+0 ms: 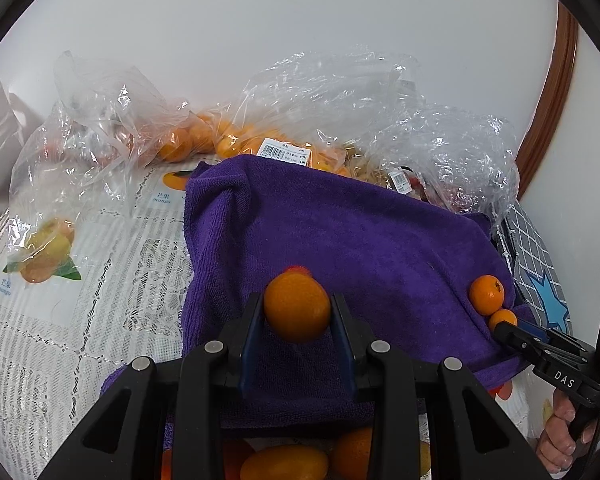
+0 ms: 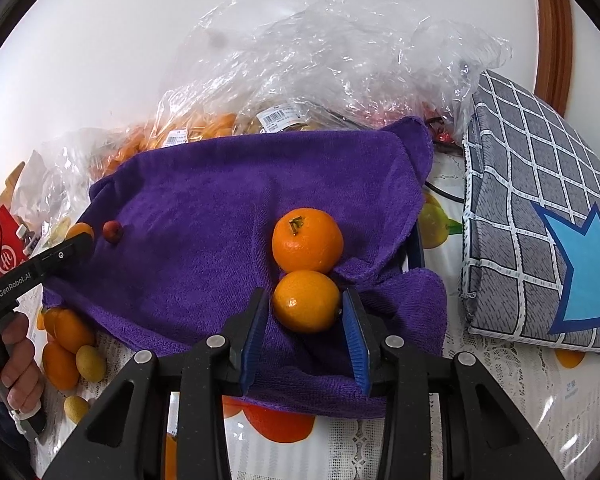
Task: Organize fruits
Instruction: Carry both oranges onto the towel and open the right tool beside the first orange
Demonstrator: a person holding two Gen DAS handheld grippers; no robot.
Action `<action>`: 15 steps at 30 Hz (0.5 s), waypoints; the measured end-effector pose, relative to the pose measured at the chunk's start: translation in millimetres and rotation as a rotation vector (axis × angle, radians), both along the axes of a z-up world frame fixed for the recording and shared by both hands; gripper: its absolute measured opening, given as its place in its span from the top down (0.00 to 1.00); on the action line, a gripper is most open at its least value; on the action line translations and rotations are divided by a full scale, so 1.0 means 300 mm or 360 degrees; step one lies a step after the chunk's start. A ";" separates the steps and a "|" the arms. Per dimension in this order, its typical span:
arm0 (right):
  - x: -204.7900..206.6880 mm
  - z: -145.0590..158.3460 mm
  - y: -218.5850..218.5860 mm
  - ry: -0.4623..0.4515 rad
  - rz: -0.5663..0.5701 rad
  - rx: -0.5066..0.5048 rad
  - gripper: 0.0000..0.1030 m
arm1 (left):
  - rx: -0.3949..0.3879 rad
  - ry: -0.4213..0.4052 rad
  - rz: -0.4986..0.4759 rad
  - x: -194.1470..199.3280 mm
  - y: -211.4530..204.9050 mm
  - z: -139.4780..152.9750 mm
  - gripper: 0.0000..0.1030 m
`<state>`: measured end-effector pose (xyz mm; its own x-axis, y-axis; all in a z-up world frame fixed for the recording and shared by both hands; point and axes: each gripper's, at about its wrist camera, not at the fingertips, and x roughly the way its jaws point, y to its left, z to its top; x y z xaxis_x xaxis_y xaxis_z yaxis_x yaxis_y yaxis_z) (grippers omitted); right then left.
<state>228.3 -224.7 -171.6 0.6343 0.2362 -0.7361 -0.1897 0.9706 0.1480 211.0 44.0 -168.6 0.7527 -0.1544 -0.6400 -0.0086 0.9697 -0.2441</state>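
Observation:
A purple towel (image 1: 340, 232) lies on the table and also shows in the right wrist view (image 2: 204, 200). My left gripper (image 1: 298, 312) is shut on a small orange fruit (image 1: 297, 306) above the towel. A small red fruit (image 1: 296, 269) lies just beyond it. My right gripper (image 2: 305, 304) has its fingers around a small orange fruit (image 2: 306, 301), which touches a larger mandarin (image 2: 307, 239) on the towel's right side; the right pad touches it, the left shows a small gap. The red fruit (image 2: 113, 232) and left gripper (image 2: 78, 242) show at the left.
Clear plastic bags (image 1: 332, 92) with oranges line the back by the wall. A grey checked cushion with a blue star (image 2: 540, 216) lies to the right. Several loose kumquats (image 2: 72, 344) lie on the lace tablecloth (image 1: 60, 320) in front of the towel.

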 end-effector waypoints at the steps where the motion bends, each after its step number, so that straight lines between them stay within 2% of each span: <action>1: 0.000 0.001 0.000 0.0001 0.0000 0.0004 0.63 | 0.0001 0.0000 0.0000 -0.001 0.000 0.000 0.69; 10: -0.001 0.007 -0.024 0.0011 -0.0020 0.0096 0.63 | 0.0003 -0.0001 0.0001 0.000 -0.002 -0.002 0.69; 15: -0.009 0.010 -0.016 -0.0001 -0.0023 0.0078 0.63 | 0.0002 -0.0001 0.0000 0.001 -0.004 0.000 0.69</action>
<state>225.5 -229.4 -168.6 0.6385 0.2626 -0.7234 -0.1758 0.9649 0.1950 211.2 42.7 -168.7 0.7531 -0.1533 -0.6398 -0.0087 0.9701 -0.2427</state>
